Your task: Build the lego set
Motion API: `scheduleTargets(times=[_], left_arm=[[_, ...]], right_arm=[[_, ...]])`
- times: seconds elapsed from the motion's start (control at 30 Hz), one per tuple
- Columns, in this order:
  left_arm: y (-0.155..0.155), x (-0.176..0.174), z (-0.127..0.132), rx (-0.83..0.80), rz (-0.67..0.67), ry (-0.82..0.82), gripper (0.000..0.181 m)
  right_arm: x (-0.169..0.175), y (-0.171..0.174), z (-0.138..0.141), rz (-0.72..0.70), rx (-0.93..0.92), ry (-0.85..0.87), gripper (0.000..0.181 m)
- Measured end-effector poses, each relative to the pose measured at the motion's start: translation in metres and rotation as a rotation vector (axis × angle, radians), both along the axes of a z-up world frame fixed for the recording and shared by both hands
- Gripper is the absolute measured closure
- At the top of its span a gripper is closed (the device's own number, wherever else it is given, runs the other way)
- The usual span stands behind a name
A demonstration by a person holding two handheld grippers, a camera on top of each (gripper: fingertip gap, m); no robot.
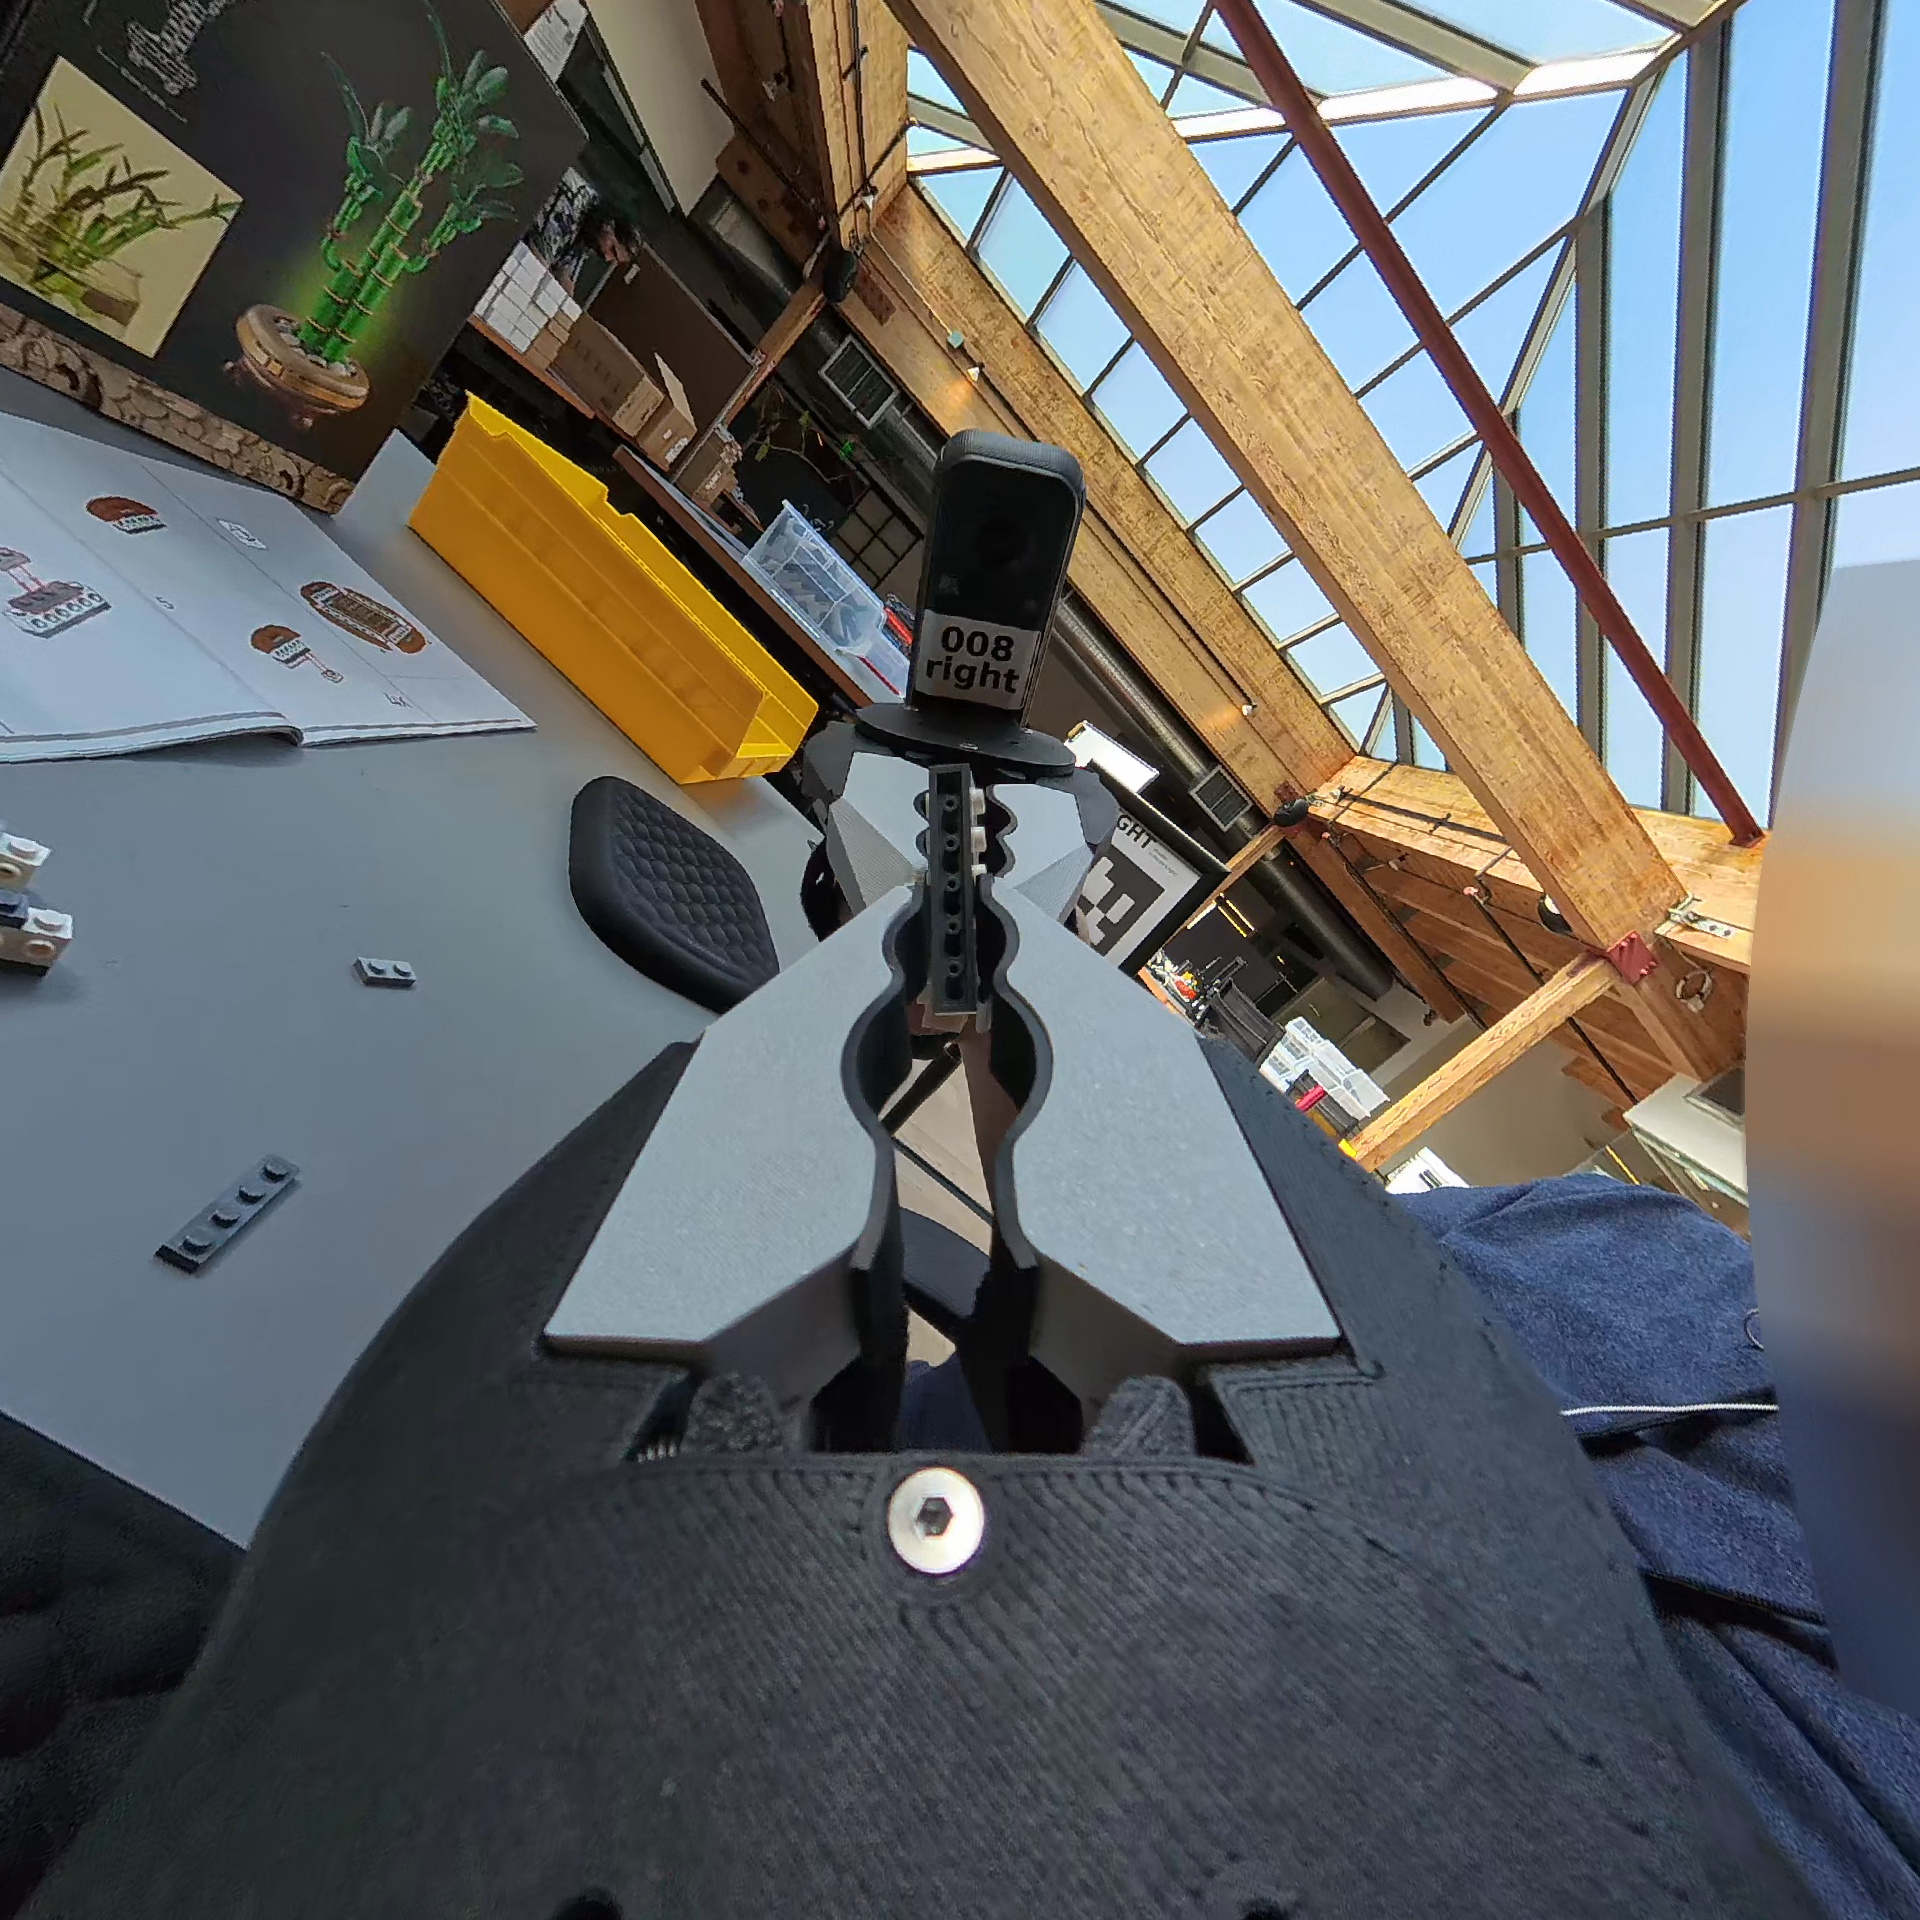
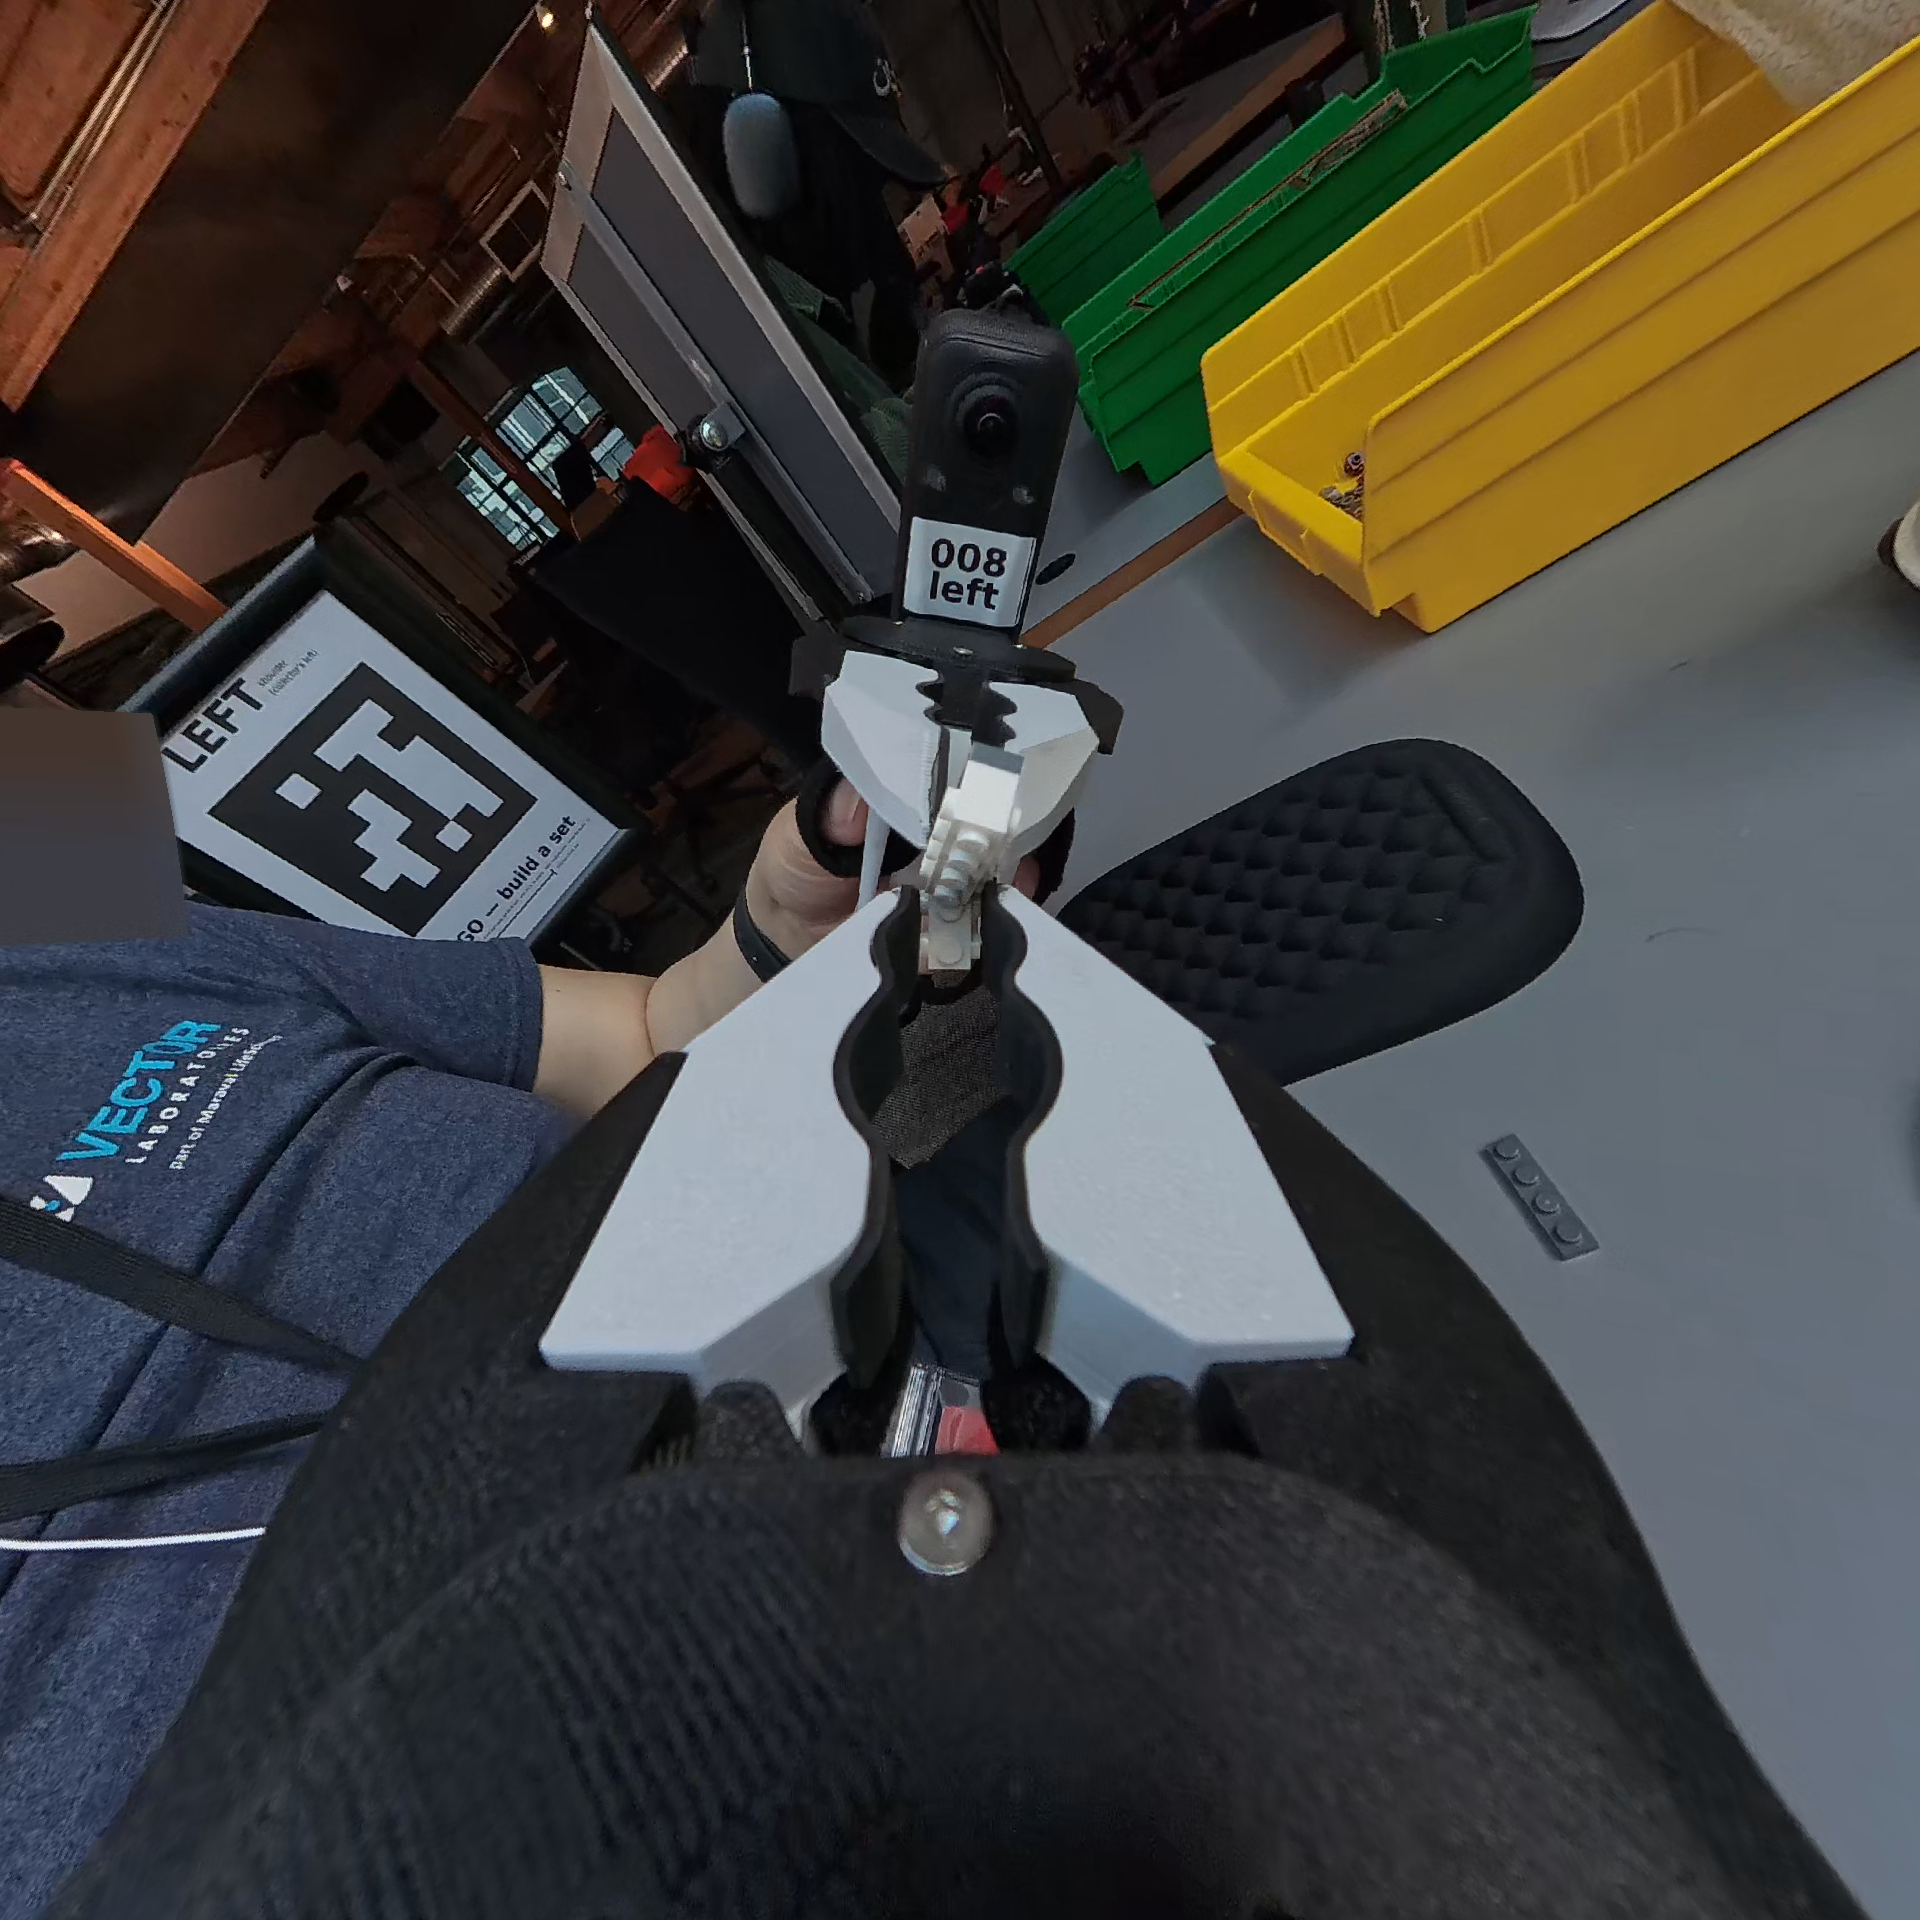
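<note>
- The grey tabletop (image 1: pixel 436 1060) fills the left half of the left wrist view; on it, from upper left downward, stand the set's box (image 1: pixel 260 208), a yellow bin (image 1: pixel 613 613), the open instruction booklet (image 1: pixel 239 634) and a black textured pad (image 1: pixel 675 894).
- The two hand-held grippers meet nose to nose at frame centre, lifted off the tabletop. The left hand-held gripper (image 1: pixel 951 966) is clamped on one end of a small brick assembly (image 1: pixel 951 894); the right hand-held gripper (image 2: pixel 951 935) is clamped on the other end.
- The assembly is a dark grey holed strip with white studded pieces (image 2: pixel 966 831) on one side. I judge it light, rigid and smooth, so it could twist or pop out if pinched at a corner; flat faces are the safer hold, with the push going straight along the studs.
- Loose pieces lie at the left of the left wrist view: a dark four-stud plate (image 1: pixel 229 1210), a tiny grey plate (image 1: pixel 384 971) and white and dark bricks (image 1: pixel 31 914) at the edge. Thin plates likely need a pinch across their long edges.
</note>
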State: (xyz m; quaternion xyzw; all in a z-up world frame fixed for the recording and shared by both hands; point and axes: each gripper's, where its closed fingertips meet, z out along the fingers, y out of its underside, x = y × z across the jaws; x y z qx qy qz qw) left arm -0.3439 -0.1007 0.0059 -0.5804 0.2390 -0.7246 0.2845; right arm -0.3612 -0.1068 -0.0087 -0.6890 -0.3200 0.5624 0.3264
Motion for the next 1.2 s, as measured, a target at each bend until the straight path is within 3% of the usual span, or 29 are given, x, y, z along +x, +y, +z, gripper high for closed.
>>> scheduleTargets(times=[0.17,0.23,0.37,0.47,0.57,0.63,0.73,0.87,0.97,1.07,1.2], left_arm=[[0.009,-0.006,0.002,-0.011,0.054,-0.026,0.176],[0.013,-0.01,0.001,-0.026,0.065,-0.032,0.176],[0.019,-0.018,0.004,-0.042,0.083,-0.046,0.176],[0.019,-0.021,0.007,-0.033,0.091,-0.048,0.176],[0.018,-0.022,0.01,-0.023,0.094,-0.046,0.176],[0.018,-0.023,0.011,-0.016,0.1,-0.043,0.176],[0.017,-0.023,0.01,-0.003,0.108,-0.03,0.176],[0.016,-0.018,0.007,0.026,0.118,0.004,0.176],[0.013,-0.014,0.007,0.041,0.12,0.011,0.176],[0.011,-0.013,0.009,0.056,0.124,0.017,0.176],[0.008,-0.011,0.009,0.091,0.133,0.043,0.176]], right_arm=[[0.005,0.005,-0.009,-0.029,-0.026,-0.044,0.171],[0.016,0.011,-0.042,-0.064,-0.058,-0.219,0.171],[0.072,0.027,-0.137,-0.169,-0.011,-0.813,0.171],[0.081,0.027,-0.159,-0.171,0.031,-0.94,0.17],[0.078,0.028,-0.158,-0.179,0.061,-0.929,0.17],[0.076,0.029,-0.155,-0.182,0.072,-0.91,0.155],[0.068,0.027,-0.131,-0.17,0.103,-0.792,0.154],[0.036,0.022,-0.049,-0.179,0.163,-0.4,0.155],[0.023,0.018,-0.002,-0.178,0.085,-0.135,0.158],[0.014,0.016,0.015,-0.143,0.001,-0.014,0.153],[0.01,0.018,0.033,-0.113,-0.086,0.143,0.158]])
